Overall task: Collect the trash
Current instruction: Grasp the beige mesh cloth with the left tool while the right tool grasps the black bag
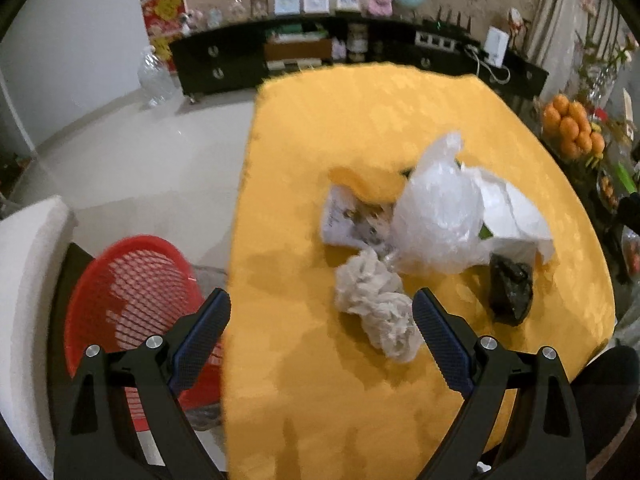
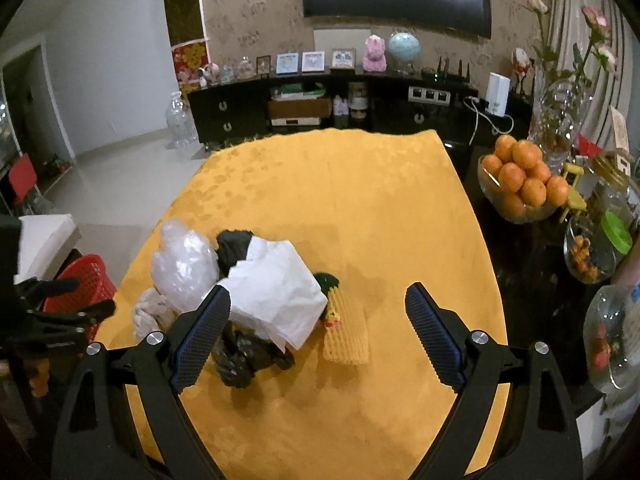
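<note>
1. two grippers are in view, the left gripper (image 1: 322, 334) and the right gripper (image 2: 318, 330), both with jaws spread wide and nothing between the pads.
2. one red basket (image 1: 132, 300) sits low beside the table's left edge; one yellow tablecloth (image 1: 360, 120) covers the table.
3. about six pieces of trash lie in one loose heap on the cloth: one clear plastic bag (image 1: 436, 208), one white paper sheet (image 2: 280, 288), one crumpled grey tissue wad (image 1: 376, 304), one black plastic bag (image 1: 512, 288), one printed wrapper (image 1: 352, 220) and one yellow foam net (image 2: 346, 328).
4. the left gripper tilts steeply down over the near left part of the table, its right finger just beside the tissue wad, not touching that i can tell.
5. the right gripper angles down at the heap, its left finger in front of the white paper.
6. one bowl of oranges (image 2: 520, 180) stands off to the right.
</note>
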{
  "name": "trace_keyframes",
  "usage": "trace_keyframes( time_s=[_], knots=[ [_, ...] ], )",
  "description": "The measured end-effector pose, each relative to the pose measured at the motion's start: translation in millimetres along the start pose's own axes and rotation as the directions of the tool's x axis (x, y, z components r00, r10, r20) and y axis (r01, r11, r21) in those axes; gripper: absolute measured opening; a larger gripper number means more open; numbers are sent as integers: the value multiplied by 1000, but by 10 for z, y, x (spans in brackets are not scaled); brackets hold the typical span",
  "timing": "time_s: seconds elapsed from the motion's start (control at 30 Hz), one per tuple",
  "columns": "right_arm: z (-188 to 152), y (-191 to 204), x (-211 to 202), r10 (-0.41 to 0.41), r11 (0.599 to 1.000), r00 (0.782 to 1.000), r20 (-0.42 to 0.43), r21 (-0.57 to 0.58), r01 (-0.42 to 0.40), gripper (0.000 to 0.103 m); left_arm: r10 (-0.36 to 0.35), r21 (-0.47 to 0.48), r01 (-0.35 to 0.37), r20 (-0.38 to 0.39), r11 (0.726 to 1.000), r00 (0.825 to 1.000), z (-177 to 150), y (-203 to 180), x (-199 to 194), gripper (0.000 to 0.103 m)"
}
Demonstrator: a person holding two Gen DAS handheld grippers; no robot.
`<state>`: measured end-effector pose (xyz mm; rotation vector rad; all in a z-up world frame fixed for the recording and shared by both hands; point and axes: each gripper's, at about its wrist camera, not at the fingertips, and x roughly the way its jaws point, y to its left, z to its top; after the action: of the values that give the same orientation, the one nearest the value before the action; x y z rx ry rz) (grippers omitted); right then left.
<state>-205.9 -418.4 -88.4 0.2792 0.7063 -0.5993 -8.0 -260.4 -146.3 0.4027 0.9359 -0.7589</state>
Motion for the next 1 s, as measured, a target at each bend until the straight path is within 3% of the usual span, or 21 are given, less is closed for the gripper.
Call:
trace_keyframes(
  time_s=[0.27,0.3,0.37,0.53,0.67,1.0],
  knots=[
    [-99,-124,168,-18,1000,998,-53,23,20,86,-31,46,34,-59,998,998,-9,-202,410,85],
    [-116,-137,195,-20,999,998,-62,27,22,86,-34,55,38,-66,998,997,-11,-221,452,81],
    [-145,-136,226,-21,999,997,-73,27,23,86,-49,56,54,-86,997,995,-19,-228,511,60],
    [-146,-73,280,-9,1000,996,-89,20,11,86,-78,55,84,-102,995,992,-59,-222,578,38],
    [-162,22,342,12,1000,994,-110,11,-11,86,-92,54,98,-96,994,991,-78,-186,544,31],
    [-396,355,712,73,997,974,-213,-20,-79,86,-85,37,86,-6,996,996,-102,41,27,31]
  ],
)
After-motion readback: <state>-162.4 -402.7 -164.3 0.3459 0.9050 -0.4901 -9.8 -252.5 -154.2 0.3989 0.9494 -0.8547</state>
